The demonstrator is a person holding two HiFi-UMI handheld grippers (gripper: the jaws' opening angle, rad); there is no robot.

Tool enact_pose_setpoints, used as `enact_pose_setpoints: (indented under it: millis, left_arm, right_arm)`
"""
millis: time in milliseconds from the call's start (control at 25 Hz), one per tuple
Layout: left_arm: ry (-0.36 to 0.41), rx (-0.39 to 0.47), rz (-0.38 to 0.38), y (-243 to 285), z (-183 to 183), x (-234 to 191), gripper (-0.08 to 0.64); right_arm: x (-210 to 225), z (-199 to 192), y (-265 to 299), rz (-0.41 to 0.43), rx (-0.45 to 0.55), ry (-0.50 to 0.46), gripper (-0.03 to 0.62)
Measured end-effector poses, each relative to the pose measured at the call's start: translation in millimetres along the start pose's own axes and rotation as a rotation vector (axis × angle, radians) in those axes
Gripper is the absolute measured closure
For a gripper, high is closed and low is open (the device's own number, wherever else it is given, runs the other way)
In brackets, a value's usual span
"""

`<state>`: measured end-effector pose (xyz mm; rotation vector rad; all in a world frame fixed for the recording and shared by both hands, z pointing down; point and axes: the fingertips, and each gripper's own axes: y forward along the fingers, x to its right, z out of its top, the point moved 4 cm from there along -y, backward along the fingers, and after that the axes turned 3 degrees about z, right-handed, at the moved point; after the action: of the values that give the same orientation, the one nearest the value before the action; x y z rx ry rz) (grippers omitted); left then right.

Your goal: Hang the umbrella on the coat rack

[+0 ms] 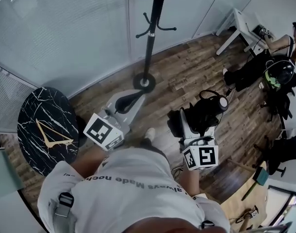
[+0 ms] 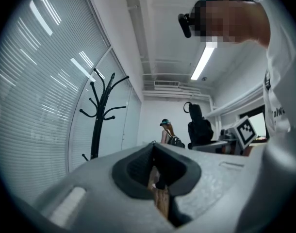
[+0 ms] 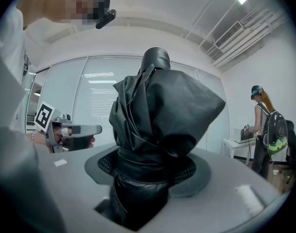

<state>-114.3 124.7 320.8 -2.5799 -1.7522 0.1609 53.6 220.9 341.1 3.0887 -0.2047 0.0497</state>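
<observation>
A folded black fabric umbrella (image 3: 157, 125) stands clamped between the jaws of the right gripper (image 3: 150, 170). It is bundled by a strap at the waist, and its lower end is hidden below the pads. Seen from the head view, it sits to the right of the black metal coat rack (image 1: 150, 38) and well apart from the rack's round base.

The left gripper (image 2: 155, 152) is clenched on nothing, its tips near that base. The rack's top is cut off in the head view.

The person's white shirt (image 1: 133, 193) carries upside-down print; only "always Made" reads clearly. Each gripper's cube (image 1: 200, 157) bears square black-and-white markers.

Far right of the rack, a second person wears a dark backpack (image 3: 275, 130); its contents cannot be made out. A round black marble-look table (image 1: 43, 130) lies left of the rack.
</observation>
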Motion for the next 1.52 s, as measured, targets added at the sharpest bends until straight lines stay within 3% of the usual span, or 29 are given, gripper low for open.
enact_pose_setpoints:
  millis: [360,680,1080,1320,1520]
  left_arm:
    - [-0.014,0.006,-0.032,131,-7,2,0.555]
    - [-0.04,0.027,-0.02,189,0,-21,0.534]
    - [-0.107,0.114,-0.092,239,17,-88,0.517]
    - [-0.107,0.188,-0.148,270,45,-156,0.517]
    - [-0.113,0.206,-0.151,293,60,-218,0.517]
  right_arm:
    - [111,-3,47,0.07,-0.005,0.002,0.334]
    - [158,-3,103,0.143,-0.02,-0.004,0.334]
    - [159,-4,206,0.233,-0.021,-0.028,0.334]
    - [147,6,292,0.286,-0.017,-0.051,0.334]
    - [144,19,362,0.306,-0.021,-0.064,0.334]
